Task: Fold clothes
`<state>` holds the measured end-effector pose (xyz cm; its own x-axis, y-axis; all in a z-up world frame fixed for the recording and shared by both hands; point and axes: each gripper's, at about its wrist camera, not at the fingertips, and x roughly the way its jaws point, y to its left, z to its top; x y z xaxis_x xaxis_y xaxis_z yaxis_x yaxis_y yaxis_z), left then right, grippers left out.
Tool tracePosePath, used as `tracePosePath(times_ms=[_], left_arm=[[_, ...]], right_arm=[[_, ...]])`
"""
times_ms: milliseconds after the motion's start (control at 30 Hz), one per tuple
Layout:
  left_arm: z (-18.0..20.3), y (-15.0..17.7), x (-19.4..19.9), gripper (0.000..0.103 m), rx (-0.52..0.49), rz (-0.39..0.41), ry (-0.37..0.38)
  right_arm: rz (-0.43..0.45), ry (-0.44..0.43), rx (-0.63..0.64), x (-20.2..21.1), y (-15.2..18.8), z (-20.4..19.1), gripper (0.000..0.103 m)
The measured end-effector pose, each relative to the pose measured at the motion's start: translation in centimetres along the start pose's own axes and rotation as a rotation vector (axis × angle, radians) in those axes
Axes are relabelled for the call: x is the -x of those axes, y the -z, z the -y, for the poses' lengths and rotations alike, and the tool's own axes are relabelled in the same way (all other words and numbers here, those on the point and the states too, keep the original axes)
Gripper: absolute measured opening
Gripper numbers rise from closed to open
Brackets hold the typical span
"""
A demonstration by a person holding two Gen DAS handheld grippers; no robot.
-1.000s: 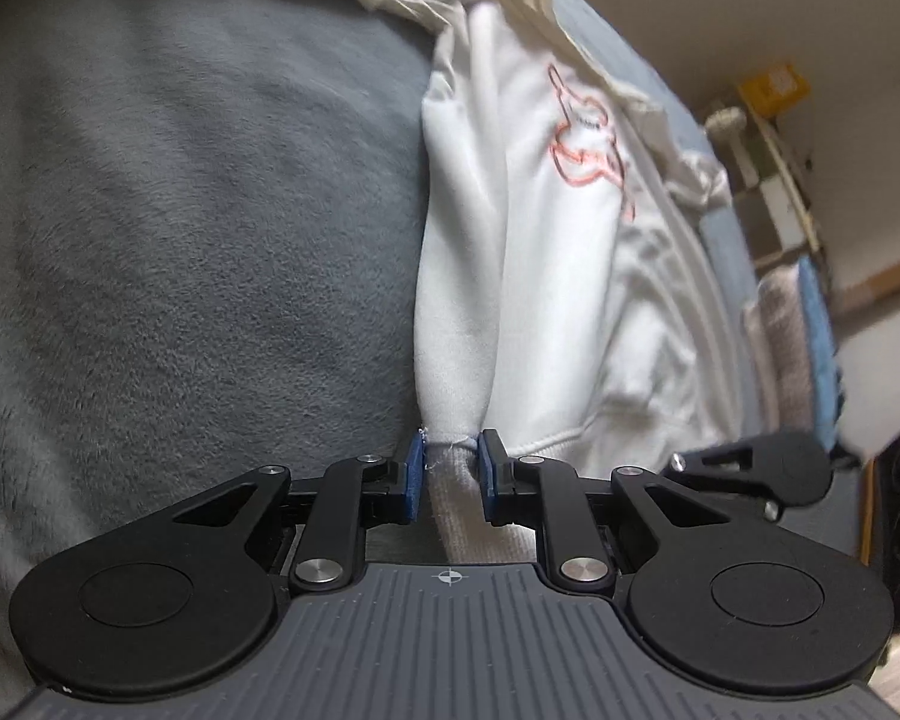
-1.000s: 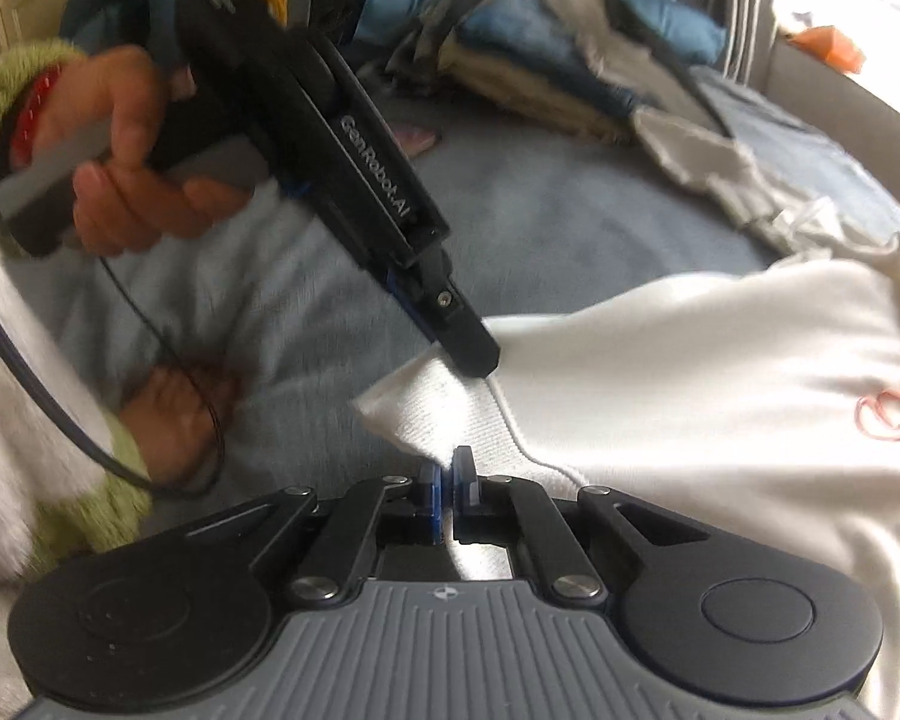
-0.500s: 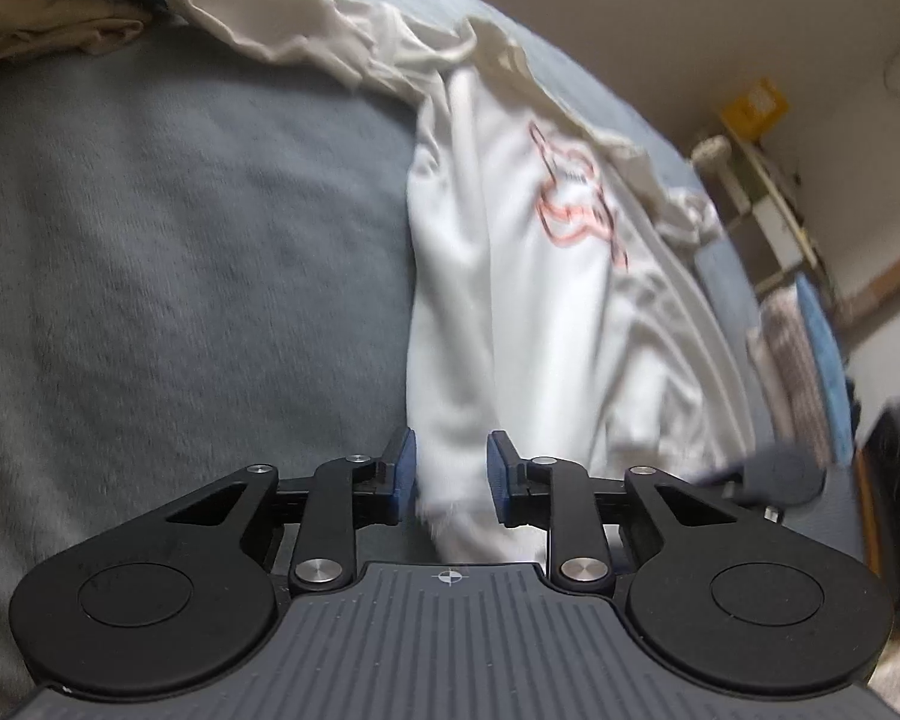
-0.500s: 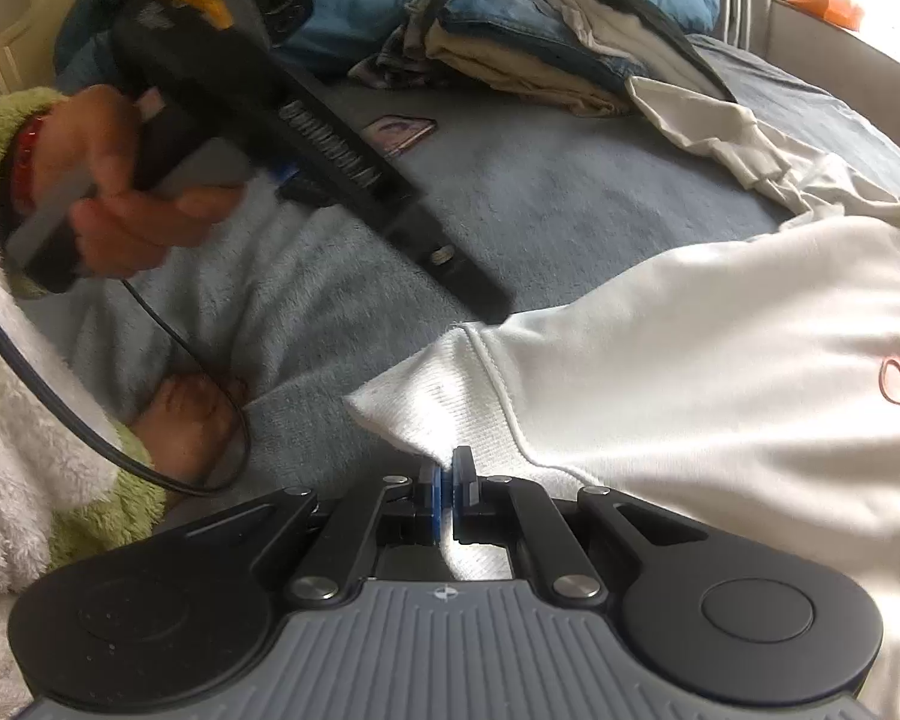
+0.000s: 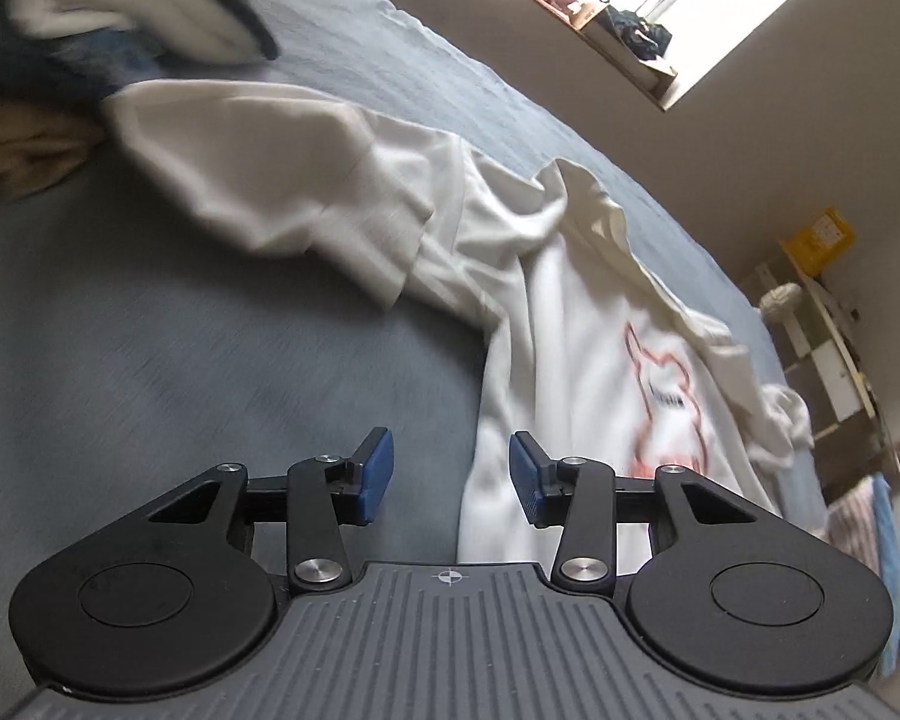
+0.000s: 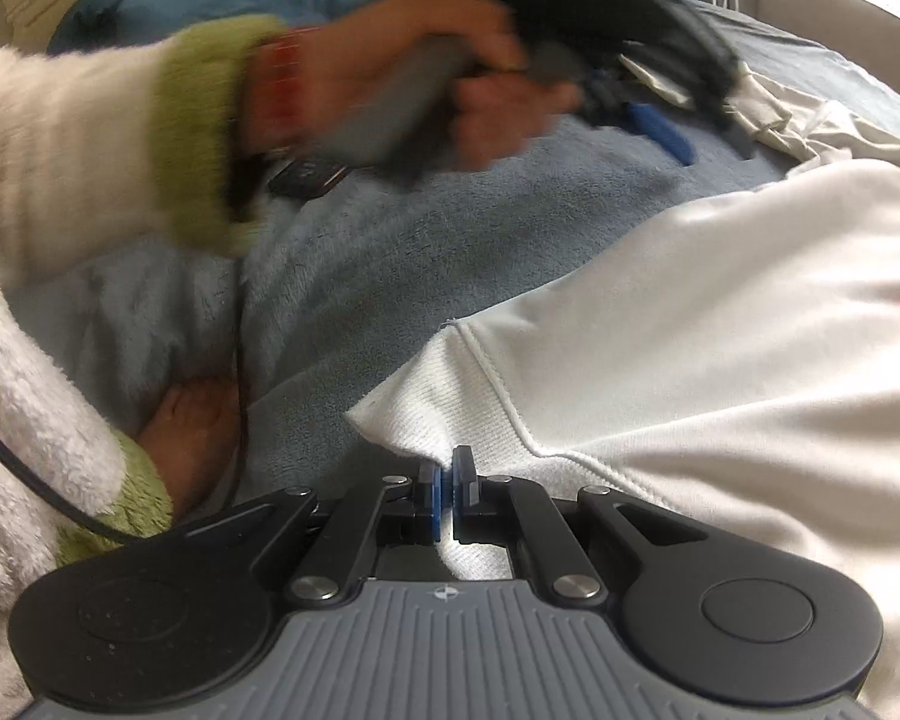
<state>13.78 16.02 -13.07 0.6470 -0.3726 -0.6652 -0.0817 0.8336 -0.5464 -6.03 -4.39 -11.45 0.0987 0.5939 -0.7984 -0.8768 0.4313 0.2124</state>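
White sweatshirt (image 5: 570, 324) sprawls across grey-blue blanket (image 5: 180, 360).

The white sweatshirt (image 6: 720, 330) is smooth matt knit cloth with a ribbed hem. The grey-blue blanket (image 6: 390, 252) under it looks fuzzy fleece. The right gripper (image 6: 447, 489) is matt black plastic with shiny metal rivets and blue rubbery pads (image 6: 429, 498).
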Motion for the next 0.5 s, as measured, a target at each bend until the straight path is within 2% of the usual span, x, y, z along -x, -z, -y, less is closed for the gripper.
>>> tracePosePath(times_ms=[67,200,267,333,400,500], left_arm=[[0.5,-0.8,-1.7,0.042,-0.02,-0.006,-0.015],[2.0,-1.0,-3.5,0.04,-0.121,-0.005,-0.065],[2.8,-0.8,-4.1,0.031,-0.177,0.003,-0.099],[3.2,-0.8,-4.5,0.009,-0.212,0.004,-0.113],[3.5,-0.8,-4.9,0.002,-0.23,0.009,-0.121],[3.8,-1.3,-3.7,0.001,-0.259,0.083,-0.153]], right_arm=[[0.005,-0.001,-0.006,0.1,0.0,0.0,0.003],[0.011,-0.012,-0.024,0.2,-0.1,0.1,0.003],[0.011,-0.02,-0.031,0.2,-0.1,0.2,0.003],[0.013,-0.029,-0.039,0.2,-0.1,0.3,0.003],[0.015,-0.035,-0.039,0.1,-0.1,0.4,0.003],[0.02,-0.041,-0.039,-0.1,-0.1,0.1,0.003]])
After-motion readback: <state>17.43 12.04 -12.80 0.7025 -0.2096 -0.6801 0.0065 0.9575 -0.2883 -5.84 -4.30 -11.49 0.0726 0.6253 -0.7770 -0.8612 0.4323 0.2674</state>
